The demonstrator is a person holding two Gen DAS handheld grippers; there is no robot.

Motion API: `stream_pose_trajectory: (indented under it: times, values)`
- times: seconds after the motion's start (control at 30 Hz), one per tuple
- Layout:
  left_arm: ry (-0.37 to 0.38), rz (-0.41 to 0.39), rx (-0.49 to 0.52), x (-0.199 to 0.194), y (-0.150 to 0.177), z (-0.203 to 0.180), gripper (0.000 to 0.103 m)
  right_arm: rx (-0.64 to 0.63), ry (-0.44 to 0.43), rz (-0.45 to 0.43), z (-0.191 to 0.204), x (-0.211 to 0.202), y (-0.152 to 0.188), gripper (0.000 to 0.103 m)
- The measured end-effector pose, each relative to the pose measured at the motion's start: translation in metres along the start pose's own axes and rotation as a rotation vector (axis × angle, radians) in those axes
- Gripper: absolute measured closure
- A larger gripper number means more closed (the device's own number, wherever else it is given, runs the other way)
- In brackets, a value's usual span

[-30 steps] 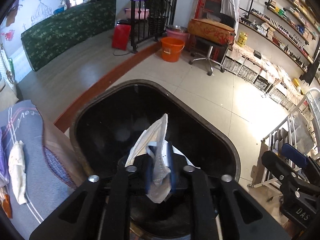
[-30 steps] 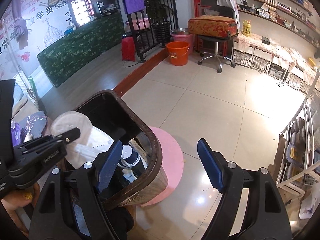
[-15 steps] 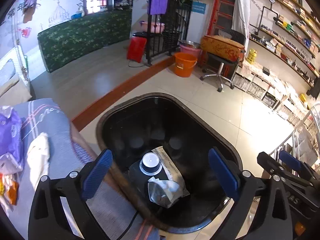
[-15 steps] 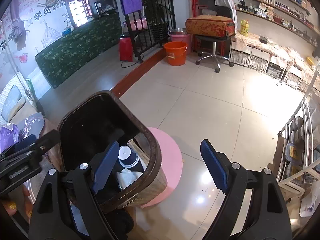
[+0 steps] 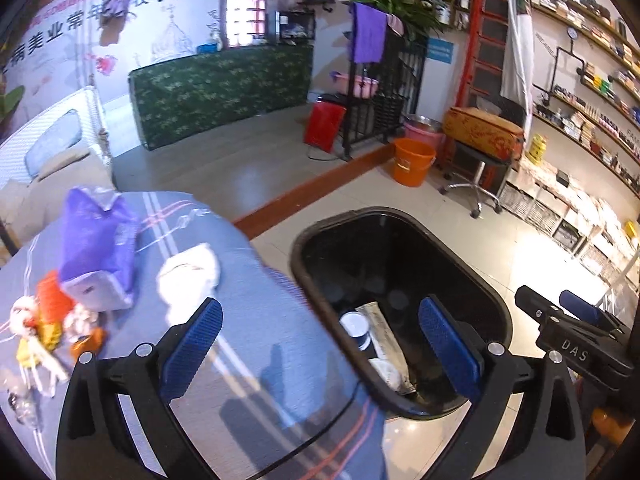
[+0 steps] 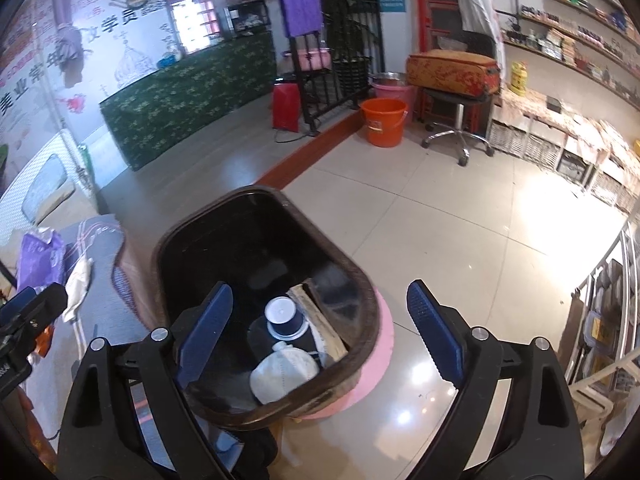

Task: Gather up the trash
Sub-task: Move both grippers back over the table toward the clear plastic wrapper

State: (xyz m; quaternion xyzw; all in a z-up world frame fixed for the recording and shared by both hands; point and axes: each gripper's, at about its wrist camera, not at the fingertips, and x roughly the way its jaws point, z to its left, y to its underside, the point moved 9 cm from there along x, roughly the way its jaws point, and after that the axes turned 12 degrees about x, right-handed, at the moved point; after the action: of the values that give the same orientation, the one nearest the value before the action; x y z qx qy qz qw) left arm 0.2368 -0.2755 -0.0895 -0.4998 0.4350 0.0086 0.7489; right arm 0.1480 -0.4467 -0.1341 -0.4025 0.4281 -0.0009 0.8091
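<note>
Black bin point(image 6: 256, 416) at lower centre holds a white mask point(image 6: 286, 370); my left gripper point(image 5: 320, 344) fingers stand wide apart, empty, and my right gripper point(image 6: 320, 332) fingers are opening, empty.

Both grippers point(image 5: 320, 344) point(image 6: 320, 330): black angular frames, silver screws, ribbed blue finger pads point(image 5: 448, 348); white "DAS" lettering seen on one.

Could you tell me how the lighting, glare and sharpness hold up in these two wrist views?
Left wrist view: strong fisheye bending, dark corners; the litter on the blue cloth is motion-smeared, and sunlight blows out the floor at right. Right wrist view: sharper, the white mask inside the bin reads clearly; bright glare patches on the tiles; the bin's inner walls are near black.
</note>
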Motion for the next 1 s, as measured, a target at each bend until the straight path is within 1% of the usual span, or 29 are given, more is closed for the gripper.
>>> stream_pose_trajectory:
  times: [0.2, 0.33, 0.43, 0.53, 0.63, 0.7, 0.77, 0.83, 1.0]
  values:
    - [-0.059, -0.006, -0.066, -0.017, 0.014, 0.037, 0.006, -0.054, -0.048, 0.008, 0.03, -0.006, 0.012, 0.014]
    - [-0.125, -0.006, -0.104, -0.031, 0.033, 0.068, 0.006, -0.1, -0.099, 0.02, 0.055, -0.009, 0.019, 0.014]
    - [-0.173, 0.004, -0.137, -0.041, 0.051, 0.091, 0.006, -0.136, -0.141, 0.042, 0.076, -0.011, 0.028, 0.014]
    - [-0.225, 0.002, -0.17, -0.055, 0.068, 0.114, 0.006, -0.175, -0.2, 0.073, 0.102, -0.013, 0.04, 0.014]
    - [-0.272, 0.0, -0.212, -0.071, 0.085, 0.14, 0.006, -0.218, -0.237, 0.109, 0.13, -0.012, 0.056, 0.014]
    - [-0.308, 0.004, -0.237, -0.081, 0.096, 0.157, 0.006, -0.243, -0.263, 0.134, 0.146, -0.013, 0.066, 0.014]
    - [-0.36, 0.007, -0.264, -0.093, 0.11, 0.176, 0.006, -0.268, -0.288, 0.142, 0.163, -0.016, 0.075, 0.014]
    - [-0.406, 0.032, -0.303, -0.101, 0.127, 0.199, 0.006, -0.295, -0.311, 0.151, 0.176, -0.019, 0.084, 0.014]
    - [-0.48, 0.078, -0.399, -0.118, 0.167, 0.249, 0.006, -0.361, -0.343, 0.186, 0.204, -0.02, 0.105, 0.014]
